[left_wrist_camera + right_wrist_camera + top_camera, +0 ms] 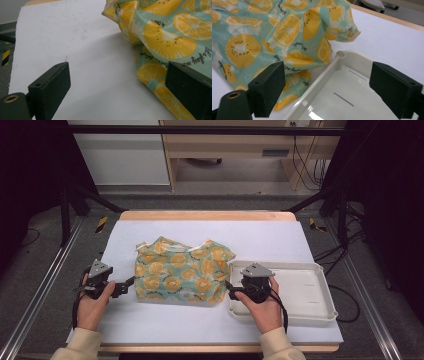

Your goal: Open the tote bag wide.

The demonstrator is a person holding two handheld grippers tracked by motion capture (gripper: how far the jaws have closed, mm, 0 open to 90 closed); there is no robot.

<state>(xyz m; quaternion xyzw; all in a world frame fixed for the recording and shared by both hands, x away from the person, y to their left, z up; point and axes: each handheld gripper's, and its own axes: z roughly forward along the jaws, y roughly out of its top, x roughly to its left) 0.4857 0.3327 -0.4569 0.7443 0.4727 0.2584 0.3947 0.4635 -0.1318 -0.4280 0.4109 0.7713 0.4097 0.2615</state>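
- White paper-covered table top (165, 320): lying under both grippers, giving a flat bed for folding.
- Crumpled teal cloth printed with orange slices (181, 271): resting between the two grippers, placed for a pinch from either side.
- Shallow white plastic tray (305, 292): sitting beneath and beyond the right gripper, probably awaiting the cloth.
- Left gripper (131, 283): standing released, jaws apart, grasping nothing, just beside the cloth's edge.
- Right gripper (229, 289): hovering over the tray's near corner, jaws wide, empty.
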